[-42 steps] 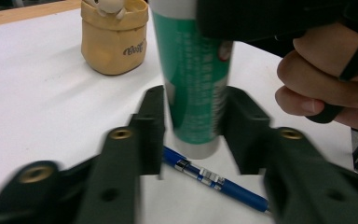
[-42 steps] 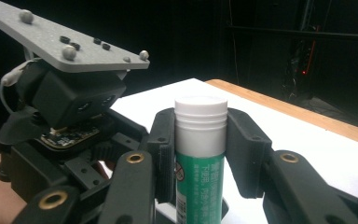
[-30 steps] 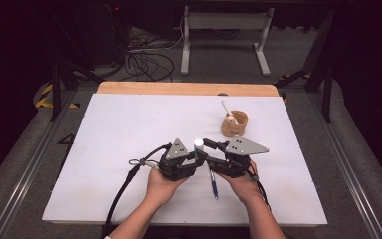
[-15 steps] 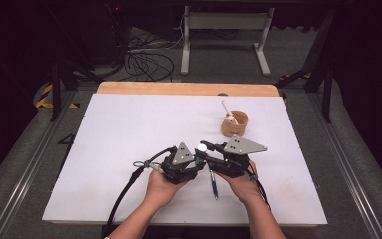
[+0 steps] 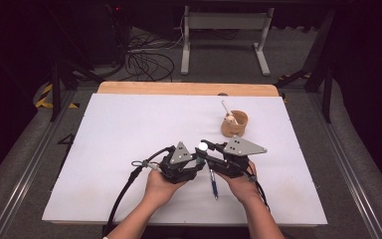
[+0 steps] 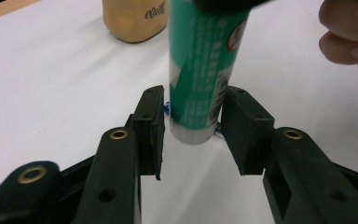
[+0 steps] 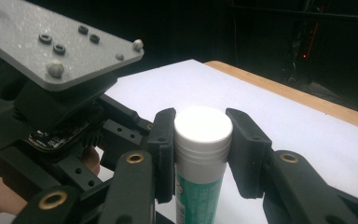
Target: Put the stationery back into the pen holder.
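Left gripper [image 5: 195, 162]: jaws part-open, straddling the bottom end of the green plastic glue-stick tube with white printing [image 6: 204, 65]. Small gaps on both sides, so no contact from these jaws. Tube stands upright between them, base just off the white table [image 5: 129, 129]. Past the jaws, upper left in the left gripper view: tan round cup with dark lettering [image 6: 135, 18].

Right gripper [image 5: 204, 153]: jaws clamped on the tube's white round cap [image 7: 203, 128], one pad on each side, cap top flush with the jaw tips. Green body hangs below the jaws. Left gripper's grey three-cornered plate sits just left of these jaws in the right gripper view.

Blue pen [image 5: 213, 181] lies on the table under the right gripper, beside the right hand [image 5: 241, 185].
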Motion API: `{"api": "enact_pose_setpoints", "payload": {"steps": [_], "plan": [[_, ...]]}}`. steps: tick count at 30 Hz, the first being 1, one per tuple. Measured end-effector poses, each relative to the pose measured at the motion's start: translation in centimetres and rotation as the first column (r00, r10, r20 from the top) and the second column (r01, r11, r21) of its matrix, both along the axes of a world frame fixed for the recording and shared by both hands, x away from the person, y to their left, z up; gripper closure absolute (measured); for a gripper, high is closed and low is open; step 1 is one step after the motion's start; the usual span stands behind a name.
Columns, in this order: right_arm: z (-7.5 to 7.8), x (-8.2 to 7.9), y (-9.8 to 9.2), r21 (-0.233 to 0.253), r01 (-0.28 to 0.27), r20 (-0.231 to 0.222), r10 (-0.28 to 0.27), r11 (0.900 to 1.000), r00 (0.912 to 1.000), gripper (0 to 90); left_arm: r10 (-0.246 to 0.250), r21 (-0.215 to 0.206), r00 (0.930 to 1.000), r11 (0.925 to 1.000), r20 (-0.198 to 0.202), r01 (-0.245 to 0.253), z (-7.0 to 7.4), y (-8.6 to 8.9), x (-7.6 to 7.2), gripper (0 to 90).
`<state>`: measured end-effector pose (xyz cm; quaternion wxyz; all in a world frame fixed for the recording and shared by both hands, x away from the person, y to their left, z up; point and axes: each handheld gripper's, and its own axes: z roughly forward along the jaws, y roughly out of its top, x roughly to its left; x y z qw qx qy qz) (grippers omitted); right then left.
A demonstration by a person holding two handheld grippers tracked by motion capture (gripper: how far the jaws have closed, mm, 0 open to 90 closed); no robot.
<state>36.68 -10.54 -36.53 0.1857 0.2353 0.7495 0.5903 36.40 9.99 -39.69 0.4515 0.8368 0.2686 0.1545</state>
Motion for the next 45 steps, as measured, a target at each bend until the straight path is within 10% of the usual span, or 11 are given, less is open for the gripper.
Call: {"api": "enact_pose_setpoints", "payload": {"steps": [17,45], "plan": [[1.2,0.3,-1.6,-0.03,0.124,0.062,-0.122,0.992,0.9906,65.6,0.027,-0.018,0.9996,0.9995,0.008,-0.027,0.7,4.2,-0.1,36.5],[4.3,3.1,-4.7,-0.037,0.345,0.131,-0.338,0.938,0.9319,65.6,0.112,-0.093,0.9921,0.9899,0.056,-0.107,0.9,10.5,-0.9,29.2]]}}
